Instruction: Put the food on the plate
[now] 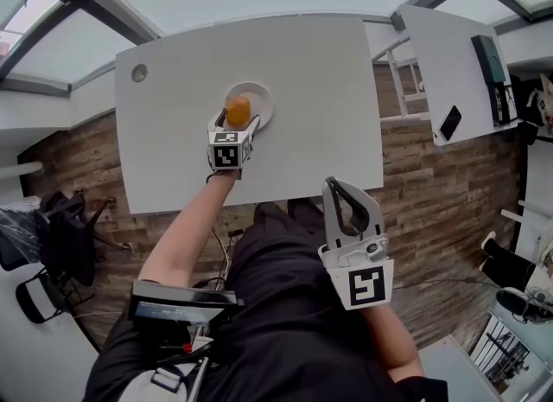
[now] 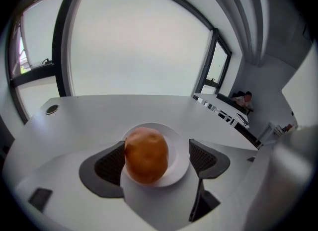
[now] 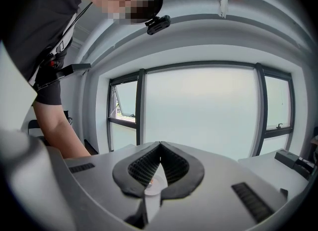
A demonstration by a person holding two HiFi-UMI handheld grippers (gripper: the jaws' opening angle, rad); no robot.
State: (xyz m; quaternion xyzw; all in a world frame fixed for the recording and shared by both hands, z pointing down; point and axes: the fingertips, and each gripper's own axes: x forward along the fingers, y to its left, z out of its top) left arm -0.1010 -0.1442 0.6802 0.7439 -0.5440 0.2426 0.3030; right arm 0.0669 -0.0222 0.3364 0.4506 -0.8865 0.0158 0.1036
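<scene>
Tabletop [image 1: 302, 89] white around the plate [image 1: 263, 101], plank floor [image 1: 432, 162] beneath, window [image 2: 134, 46] beyond.

White tabletop [image 1: 328, 89] under the left jaws. Round cable grommet [image 1: 139, 73] in it, well off to their left, near the far corner. Second white table [image 1: 436, 54] well to the right of both jaws, carrying a black phone [image 1: 450, 122] by its near edge and a long black device [image 1: 490, 61] further back. Wood-plank floor [image 1: 432, 184] between the two tables. Black chairs [image 1: 69, 240] far left. Big window [image 2: 139, 41] straight ahead of the left jaws. Seated person [image 2: 244, 99] ahead-right, far off.
</scene>
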